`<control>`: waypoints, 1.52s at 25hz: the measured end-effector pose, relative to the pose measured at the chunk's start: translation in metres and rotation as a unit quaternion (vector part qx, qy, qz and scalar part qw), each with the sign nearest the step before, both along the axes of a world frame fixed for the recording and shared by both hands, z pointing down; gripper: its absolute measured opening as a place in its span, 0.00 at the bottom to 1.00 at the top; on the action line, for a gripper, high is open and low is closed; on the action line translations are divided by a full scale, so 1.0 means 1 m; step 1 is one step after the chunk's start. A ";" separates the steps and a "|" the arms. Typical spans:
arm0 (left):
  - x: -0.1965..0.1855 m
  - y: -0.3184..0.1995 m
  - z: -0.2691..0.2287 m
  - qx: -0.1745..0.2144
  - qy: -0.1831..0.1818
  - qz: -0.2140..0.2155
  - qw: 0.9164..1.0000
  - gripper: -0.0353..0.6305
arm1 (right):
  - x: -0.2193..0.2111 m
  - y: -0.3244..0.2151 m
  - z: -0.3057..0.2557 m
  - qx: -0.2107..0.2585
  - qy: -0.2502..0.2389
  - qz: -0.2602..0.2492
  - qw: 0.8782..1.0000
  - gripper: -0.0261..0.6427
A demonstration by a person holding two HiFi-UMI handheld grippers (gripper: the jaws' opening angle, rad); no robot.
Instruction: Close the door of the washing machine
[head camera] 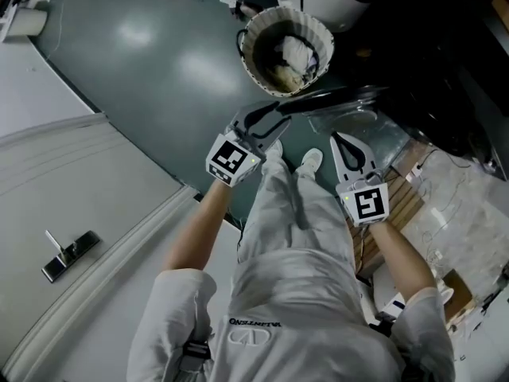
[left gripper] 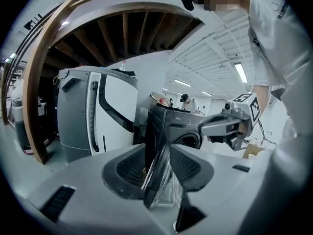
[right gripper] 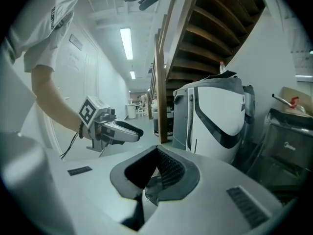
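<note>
In the head view, the washing machine door is seen swung open and edge-on, its long axis running across the picture. In the left gripper view, its upright edge is straddled by the released left claw. In the right gripper view, the right claw is clenched on nothing.

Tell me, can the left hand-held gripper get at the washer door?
Probably yes. The left hand-held gripper has its jaws open, and the edge of the door stands right between them. Nothing else seems to be in the way.
</note>
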State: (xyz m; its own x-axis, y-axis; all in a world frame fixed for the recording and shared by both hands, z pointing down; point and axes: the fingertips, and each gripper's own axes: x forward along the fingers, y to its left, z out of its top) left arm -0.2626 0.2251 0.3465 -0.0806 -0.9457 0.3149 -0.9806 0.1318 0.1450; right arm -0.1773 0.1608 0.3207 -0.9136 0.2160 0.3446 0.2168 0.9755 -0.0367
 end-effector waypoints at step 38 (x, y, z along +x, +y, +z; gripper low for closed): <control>-0.001 -0.054 0.233 -0.121 -0.064 0.254 0.957 0.19 | 0.005 -0.011 0.188 -0.040 0.085 0.094 0.991 0.06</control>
